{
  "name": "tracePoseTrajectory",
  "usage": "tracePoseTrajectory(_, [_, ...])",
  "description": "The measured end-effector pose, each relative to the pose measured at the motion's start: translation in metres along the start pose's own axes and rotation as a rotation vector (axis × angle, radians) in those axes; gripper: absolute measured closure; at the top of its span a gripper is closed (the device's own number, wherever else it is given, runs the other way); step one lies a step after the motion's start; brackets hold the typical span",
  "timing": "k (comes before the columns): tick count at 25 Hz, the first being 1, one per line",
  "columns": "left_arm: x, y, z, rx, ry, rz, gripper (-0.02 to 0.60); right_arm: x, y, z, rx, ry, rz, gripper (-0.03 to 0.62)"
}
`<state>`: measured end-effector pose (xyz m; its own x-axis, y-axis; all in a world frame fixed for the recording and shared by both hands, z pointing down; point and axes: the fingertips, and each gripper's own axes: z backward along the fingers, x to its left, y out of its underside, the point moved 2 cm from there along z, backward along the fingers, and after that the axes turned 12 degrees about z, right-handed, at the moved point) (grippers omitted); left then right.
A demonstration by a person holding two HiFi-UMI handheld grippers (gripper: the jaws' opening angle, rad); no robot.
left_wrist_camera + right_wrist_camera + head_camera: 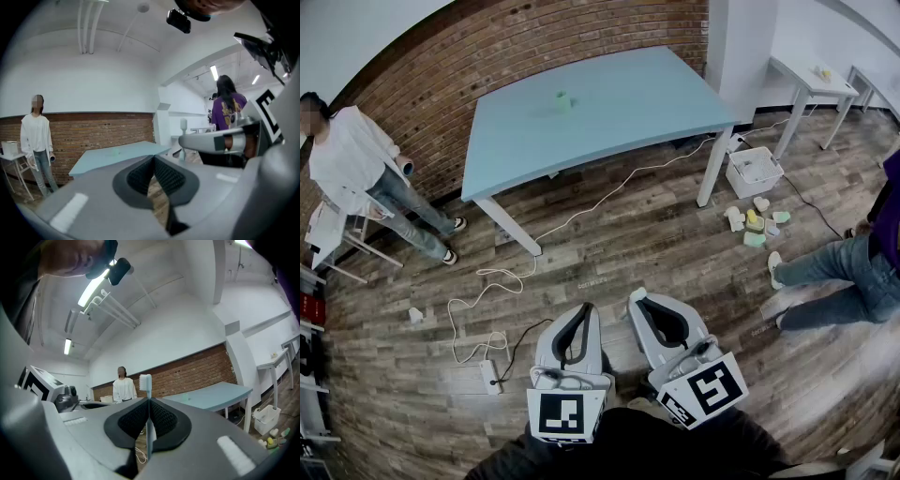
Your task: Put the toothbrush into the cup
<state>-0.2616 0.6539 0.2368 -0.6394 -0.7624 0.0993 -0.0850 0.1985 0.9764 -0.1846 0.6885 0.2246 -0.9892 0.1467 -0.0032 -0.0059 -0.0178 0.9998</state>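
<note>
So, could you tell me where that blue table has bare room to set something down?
The light blue rectangular table is bare all around the small green cup standing toward its far edge. Crowded: the floor by its right leg, with a white plastic bin and pastel toys.

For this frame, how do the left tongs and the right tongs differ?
The right tongs clamp a toothbrush, its bristle head standing above the pads; the left tongs hold nothing. The left tongs' pads meet at the tips; the right tongs' pads press on the handle. Shared: both are closed and face the blue table.
</note>
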Motion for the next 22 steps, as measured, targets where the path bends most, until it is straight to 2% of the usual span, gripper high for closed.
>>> tracePoseTrajectory(4, [0.016,0.005,-0.004,0.015,-0.013,0.016,0.574,0.007,0.005,-0.018,0.003,-0.023,-0.020,0.585])
tracePoseTrajectory(9, [0.053,-0.005,-0.027,-0.022,-0.022,0.041,0.574,0.009,0.002,-0.056,0.004,-0.038,0.017,0.585])
tracePoseTrajectory(12, [0.058,-0.009,-0.040,-0.040,-0.003,0.045,0.574,0.003,-0.001,-0.067,0.004,-0.031,0.035,0.585])
tracePoseTrajectory(22, [0.103,0.001,-0.079,0.003,-0.012,0.100,0.574,-0.004,0.024,-0.124,0.062,-0.043,0.008,0.585])
